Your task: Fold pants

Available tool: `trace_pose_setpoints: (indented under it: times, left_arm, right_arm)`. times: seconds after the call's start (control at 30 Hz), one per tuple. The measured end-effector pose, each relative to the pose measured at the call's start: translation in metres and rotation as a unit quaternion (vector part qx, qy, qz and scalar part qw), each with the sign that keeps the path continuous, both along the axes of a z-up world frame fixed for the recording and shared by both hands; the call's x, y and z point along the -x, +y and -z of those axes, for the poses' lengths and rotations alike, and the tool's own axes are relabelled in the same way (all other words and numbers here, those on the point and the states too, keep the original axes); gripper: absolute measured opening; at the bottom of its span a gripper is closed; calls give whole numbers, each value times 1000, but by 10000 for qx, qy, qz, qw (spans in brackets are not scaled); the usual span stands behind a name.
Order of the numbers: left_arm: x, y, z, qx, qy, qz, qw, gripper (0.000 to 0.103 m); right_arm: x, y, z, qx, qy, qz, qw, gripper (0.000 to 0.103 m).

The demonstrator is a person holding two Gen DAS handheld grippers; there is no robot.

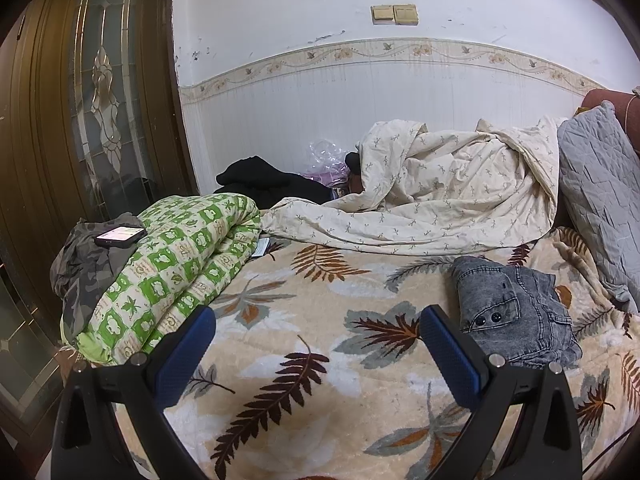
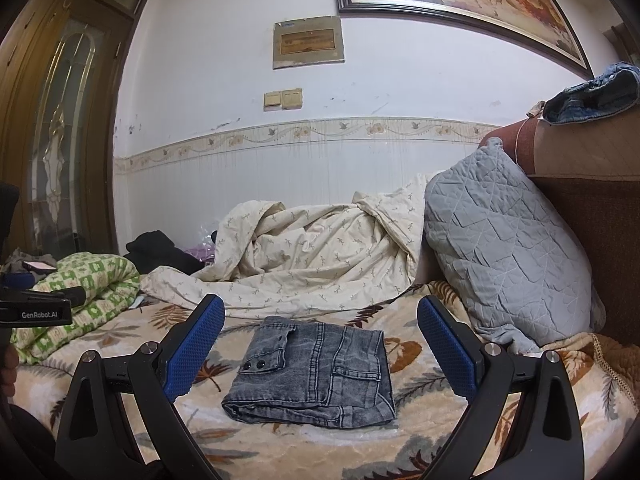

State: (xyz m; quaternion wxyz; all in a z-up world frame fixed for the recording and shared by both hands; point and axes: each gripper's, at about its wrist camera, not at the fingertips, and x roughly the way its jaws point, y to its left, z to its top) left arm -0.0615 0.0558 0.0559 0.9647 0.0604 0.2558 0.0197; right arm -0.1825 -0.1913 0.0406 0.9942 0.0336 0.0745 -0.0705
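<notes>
The grey denim pants (image 2: 316, 376) lie folded into a compact rectangle on the leaf-patterned bed blanket (image 2: 304, 452). In the left wrist view the pants (image 1: 516, 312) sit to the right of the fingers. My right gripper (image 2: 320, 344) is open and empty, its blue pads either side of the folded pants and a little nearer the camera. My left gripper (image 1: 318, 340) is open and empty over bare blanket (image 1: 304, 360), left of the pants. The left gripper's body also shows at the left edge of the right wrist view (image 2: 36, 308).
A green checked quilt (image 1: 176, 276) with a phone (image 1: 120, 236) on camouflage clothes lies left. A cream duvet (image 1: 432, 184) is heaped at the back by the wall. A grey quilted pillow (image 2: 508, 252) leans on the brown headboard (image 2: 592, 216) at right.
</notes>
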Motion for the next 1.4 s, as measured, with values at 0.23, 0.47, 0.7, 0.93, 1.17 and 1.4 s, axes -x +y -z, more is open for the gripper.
trace_pose_setpoints:
  times: [0.23, 0.47, 0.7, 0.93, 1.17, 1.4]
  left_arm:
    - [0, 0, 1, 9, -1, -4, 10000, 103]
    - [-1, 2, 2, 13, 14, -10, 10000, 103]
    - [-2, 4, 9, 14, 63, -38, 10000, 103]
    - [-2, 5, 12, 33, 122, -81, 9999, 103]
    - [-5, 7, 12, 56, 151, -111, 9998, 103]
    - [-5, 9, 13, 69, 166, -129, 9998, 103]
  right_arm:
    - [-1, 0, 1, -8, 31, 8, 10000, 98]
    - [-2, 0, 1, 3, 37, 12, 10000, 98]
    - [-2, 0, 1, 7, 47, 9, 10000, 98]
    - [-2, 0, 1, 18, 49, 14, 10000, 98]
    - [-3, -1, 2, 27, 58, 9, 10000, 98]
    - [-3, -1, 2, 35, 57, 10, 10000, 98]
